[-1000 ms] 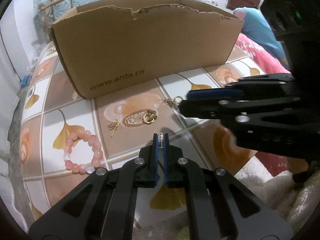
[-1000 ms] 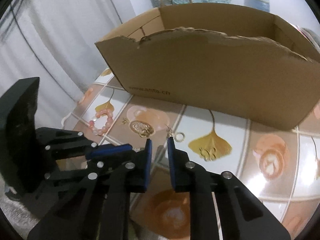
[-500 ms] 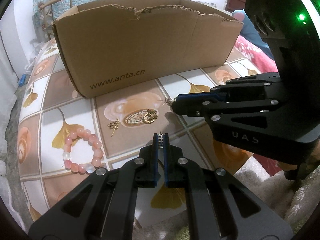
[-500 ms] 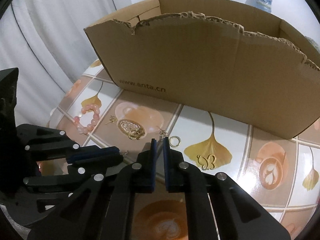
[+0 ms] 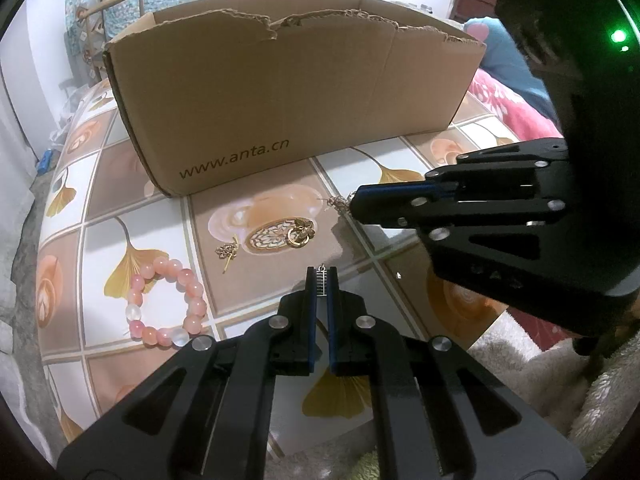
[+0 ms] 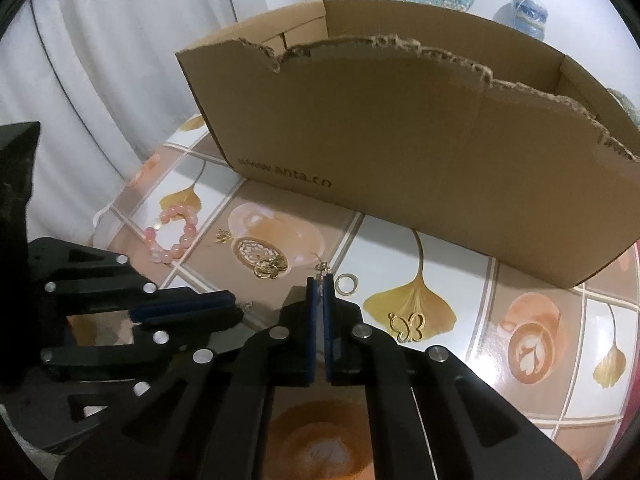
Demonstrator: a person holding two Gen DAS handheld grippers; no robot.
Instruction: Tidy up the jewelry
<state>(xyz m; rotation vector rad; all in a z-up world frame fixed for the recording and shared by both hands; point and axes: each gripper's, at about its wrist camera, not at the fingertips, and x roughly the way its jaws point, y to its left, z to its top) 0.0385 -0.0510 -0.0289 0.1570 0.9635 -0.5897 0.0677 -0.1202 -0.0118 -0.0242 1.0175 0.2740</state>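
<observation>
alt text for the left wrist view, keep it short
The left gripper is shut on a small silver earring above a tiled tablecloth. The right gripper pinches another earring near a pink bead bracelet, before a cardboard box.

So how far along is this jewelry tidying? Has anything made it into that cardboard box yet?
The inside of the cardboard box is hidden, so I cannot tell. In hand: the left claw pinches a small silver piece, and the right claw pinches an earring. Left on the table: pink bead bracelet, butterfly ring, gold butterfly charm.
</observation>
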